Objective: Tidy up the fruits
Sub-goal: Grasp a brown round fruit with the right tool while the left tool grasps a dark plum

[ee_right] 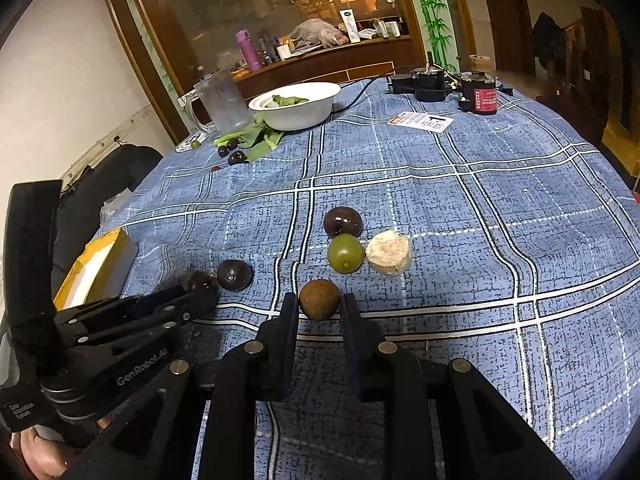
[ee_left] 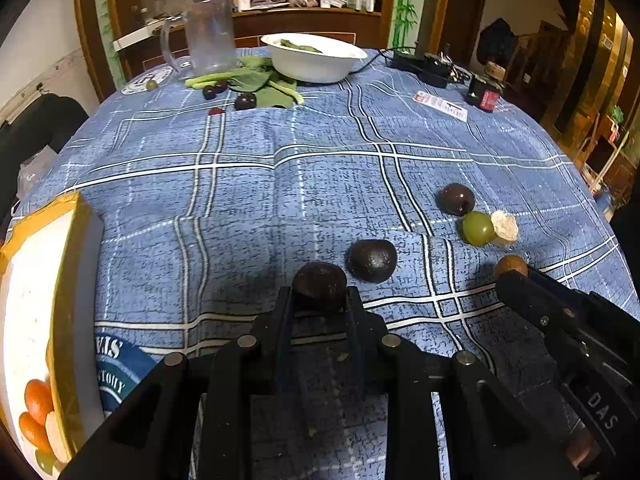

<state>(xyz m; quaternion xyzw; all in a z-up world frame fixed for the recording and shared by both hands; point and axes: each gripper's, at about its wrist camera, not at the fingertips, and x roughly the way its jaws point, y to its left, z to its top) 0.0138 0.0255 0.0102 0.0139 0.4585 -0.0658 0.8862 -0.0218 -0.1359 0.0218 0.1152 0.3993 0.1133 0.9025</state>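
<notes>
Left gripper (ee_left: 320, 294) closed on a dark round fruit (ee_left: 319, 285) at lower centre of the left wrist view, pads pressing its two sides, fruit apparently at cloth level on the blue checked tablecloth (ee_left: 280, 184). Right gripper (ee_right: 319, 304) likewise clamped on a brown round fruit (ee_right: 319, 299) at lower centre of the right wrist view, fingers hugging either flank. Both grips near the fingertips only, on small hard spheres: likely to squirt forward out of the pads on lifting, then roll across the cloth toward the far edge. Second dark fruit (ee_left: 372, 260) just beside the held one, up and to the right in the left view; easily nudged and set rolling by a sideways swing of the left fingers. Green grape (ee_right: 345, 253), dark plum-like fruit (ee_right: 343, 222) and a pale peeled piece (ee_right: 389, 258) clustered just above the brown fruit in the right view, the grape touching or nearly touching its neighbours; at risk of a knock from a forward push of the right gripper. Yellow-rimmed box (ee_left: 60, 280) with orange fruits (ee_left: 38, 400) inside at lower left of the left view, probably the destination; wall raised, so a low carry could clip the rim and jar the fruit loose. Two grippers close together, tips near enough to collide on crossing paths. Wrinkles in the cloth liable to snag a dragged fingertip. Soft fruit skin open to bruising under a hard squeeze.
</notes>
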